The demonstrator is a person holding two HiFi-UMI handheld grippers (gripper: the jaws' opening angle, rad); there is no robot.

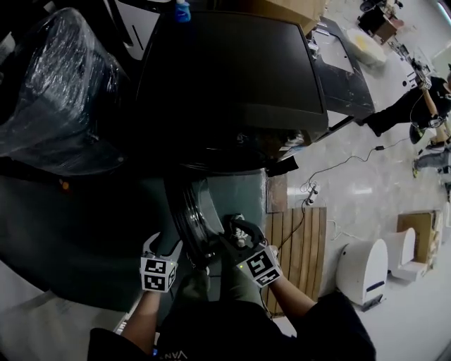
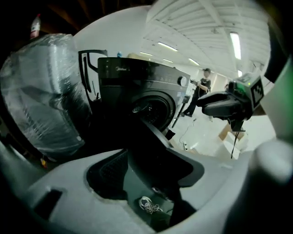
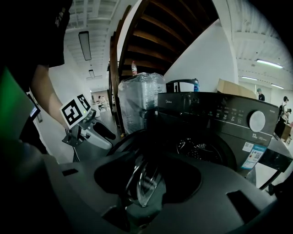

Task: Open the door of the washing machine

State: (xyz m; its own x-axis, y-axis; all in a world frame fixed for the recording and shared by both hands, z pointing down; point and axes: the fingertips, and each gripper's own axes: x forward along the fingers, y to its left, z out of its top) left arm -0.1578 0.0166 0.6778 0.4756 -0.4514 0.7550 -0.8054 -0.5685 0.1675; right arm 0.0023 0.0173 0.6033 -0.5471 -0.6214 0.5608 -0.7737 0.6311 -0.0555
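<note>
A dark front-loading washing machine (image 1: 232,70) stands ahead of me, with its drum opening (image 3: 198,151) uncovered. Its round door (image 1: 189,211) is swung out toward me and I see it edge-on. My left gripper (image 1: 163,247) is just left of the door's outer edge and my right gripper (image 1: 236,229) is just right of it. In the left gripper view the door's dark rim (image 2: 158,139) rises from between the wide-apart jaws. The door's glass bowl (image 3: 139,176) shows between the right gripper's spread jaws. Neither pair of pads visibly presses on the door.
A bulky appliance wrapped in plastic film (image 1: 56,77) stands left of the machine. A wooden pallet (image 1: 303,247), a white device (image 1: 363,271) and a loose cable (image 1: 338,166) lie on the floor to the right. A blue bottle (image 1: 182,10) sits behind the machine's top.
</note>
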